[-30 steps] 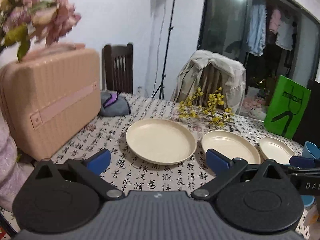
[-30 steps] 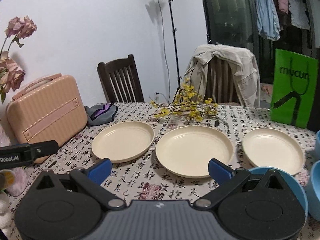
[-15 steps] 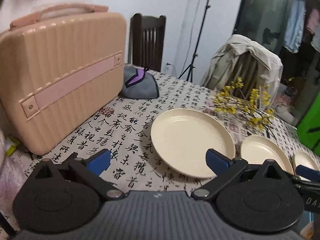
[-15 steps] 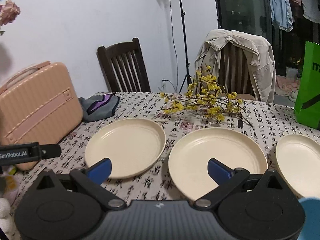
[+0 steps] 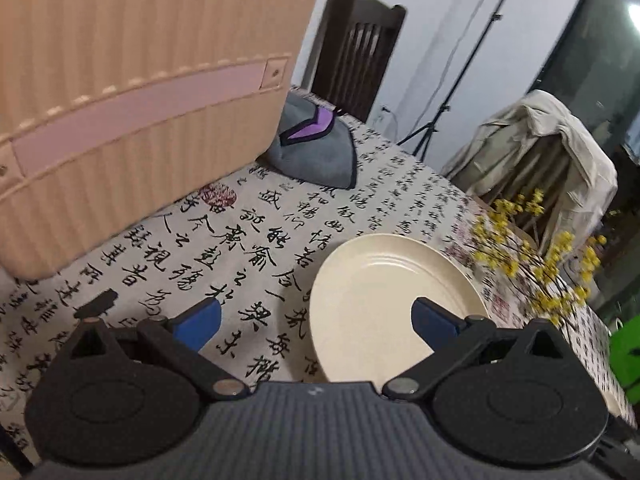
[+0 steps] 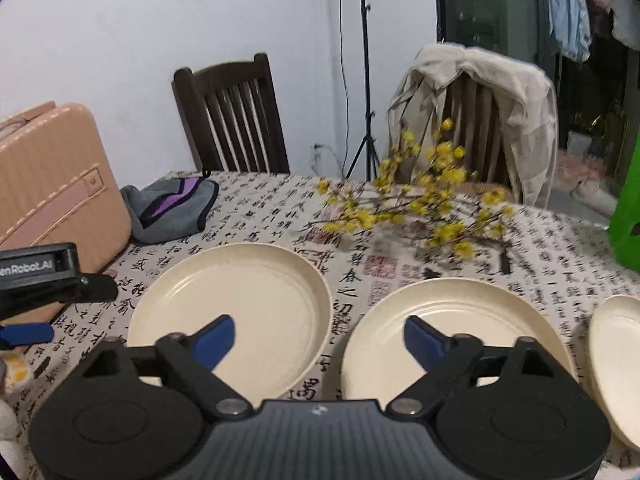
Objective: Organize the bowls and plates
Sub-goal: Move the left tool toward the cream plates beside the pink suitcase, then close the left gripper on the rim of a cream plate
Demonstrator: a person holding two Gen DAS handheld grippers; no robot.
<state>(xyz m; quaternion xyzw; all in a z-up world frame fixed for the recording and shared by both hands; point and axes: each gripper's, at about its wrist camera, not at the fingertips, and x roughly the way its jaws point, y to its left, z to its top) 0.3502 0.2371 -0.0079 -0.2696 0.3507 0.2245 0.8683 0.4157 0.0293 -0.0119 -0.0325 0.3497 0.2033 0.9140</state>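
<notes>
On the calligraphy-print tablecloth (image 6: 272,208) lie shallow cream plates (image 6: 236,304); both hand-held grippers empty, right (image 6: 320,338) closing.

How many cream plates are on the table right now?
3: the left plate near the pink case, the middle plate, and the right plate cut off by the frame edge. More may lie outside view.

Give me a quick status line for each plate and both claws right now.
Left plate: flat on the tablecloth, empty, not gripped.
Middle plate: flat on the tablecloth, empty, apart from the left plate.
Right plate: flat, only partly in view at the frame edge.
Left claw: open, holding nothing, over the left plate's near rim.
Right claw: closing, nothing between its fingers, above the gap between two plates.
</notes>
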